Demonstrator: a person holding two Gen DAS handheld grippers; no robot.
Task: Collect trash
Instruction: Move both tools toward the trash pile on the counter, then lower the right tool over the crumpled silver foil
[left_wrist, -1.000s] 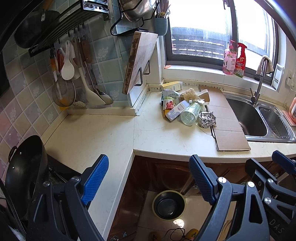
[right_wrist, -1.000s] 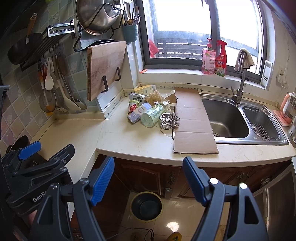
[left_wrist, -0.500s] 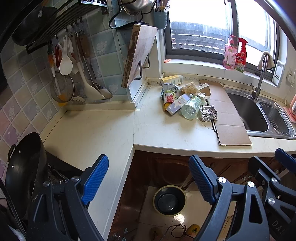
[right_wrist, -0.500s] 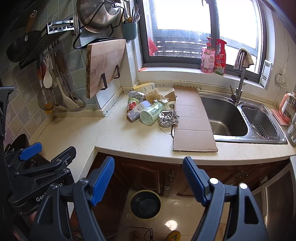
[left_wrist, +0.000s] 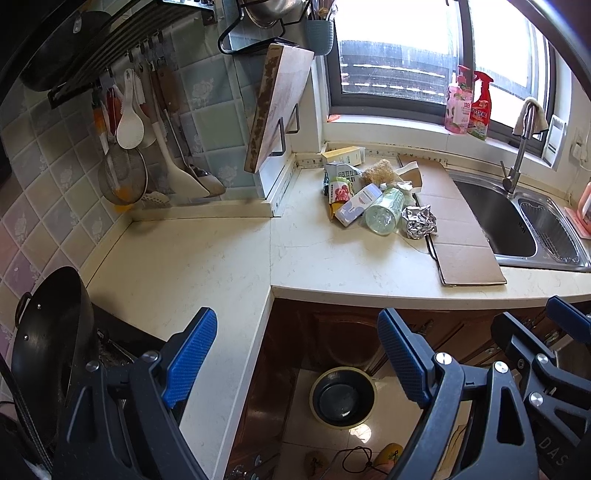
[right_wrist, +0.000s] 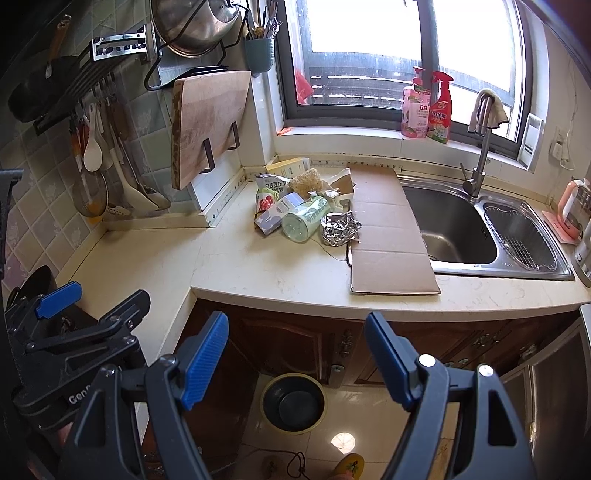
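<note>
Left wrist view: trash waits on the table

My left hand-held gripper is wide open, holding nothing. Trash pile sits far ahead on the table, touching the cardboard. My right hand-held gripper is open too.

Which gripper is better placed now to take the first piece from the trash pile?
Right, probably. The trash pile sits nearer the centre line of the right gripper; from the left gripper it lies off to the right. Both are open, empty and short of the counter.
</note>
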